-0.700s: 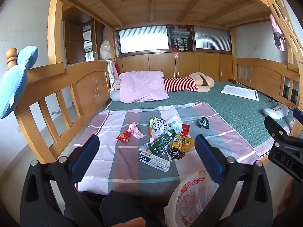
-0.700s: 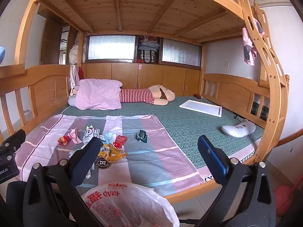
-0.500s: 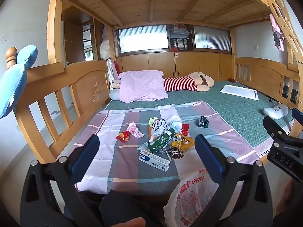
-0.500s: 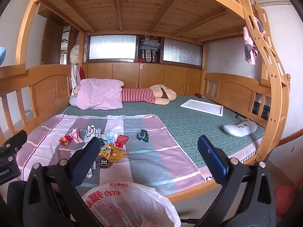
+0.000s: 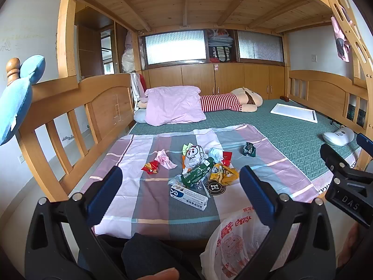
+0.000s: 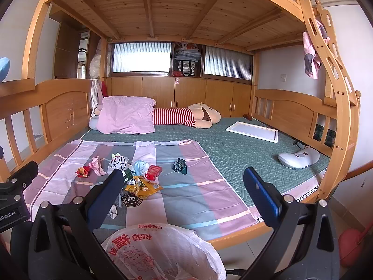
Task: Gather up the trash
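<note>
While both grippers hover short of bed's near edge, collecting not yet begun, by my reading. Left gripper (image 5: 180, 186) jaws wide apart, empty; right gripper (image 6: 184, 186) same. Trash pile (image 5: 200, 172) on striped sheet (image 5: 130, 154), mid-sheet toward near edge; toothpaste box (image 5: 188, 196) nearest. Plastic bag (image 6: 160, 252) below bed edge, mouth up. Next likely: reach forward, pinch one piece, carry back over bag.

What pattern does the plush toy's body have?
Red and white stripes on the plush toy; clearest in the right wrist view.
</note>
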